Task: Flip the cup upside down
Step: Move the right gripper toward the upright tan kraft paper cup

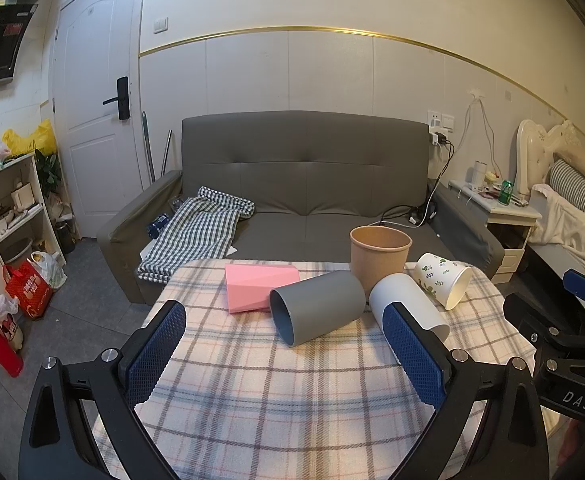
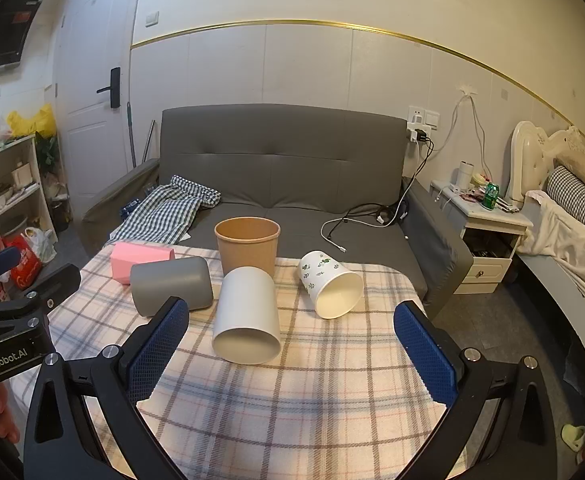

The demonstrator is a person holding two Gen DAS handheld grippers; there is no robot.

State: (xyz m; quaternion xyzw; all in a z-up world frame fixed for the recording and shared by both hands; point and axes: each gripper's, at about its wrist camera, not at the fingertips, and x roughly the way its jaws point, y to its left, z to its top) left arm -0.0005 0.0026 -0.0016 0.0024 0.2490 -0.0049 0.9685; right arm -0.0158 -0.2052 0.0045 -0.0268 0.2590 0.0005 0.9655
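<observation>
Nothing has been flipped yet. The upright brown paper cup (image 2: 247, 243) is taken as landmark: just before it lie a white cylindrical cup (image 2: 247, 316), a grey cup (image 2: 171, 285) and a leaf-printed paper cup (image 2: 331, 284), all on their sides on the checked bench (image 2: 292, 400). Left tongs (image 1: 286, 354) and right tongs (image 2: 290, 354) are held released, grasping nothing.

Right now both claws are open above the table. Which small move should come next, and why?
Probably ease the right claw forward around the white cup. That cup lies on its side with its open mouth facing this claw, directly between its open fingers, and nothing is held yet. The brown cup stands upright just behind it, so go gently.
</observation>
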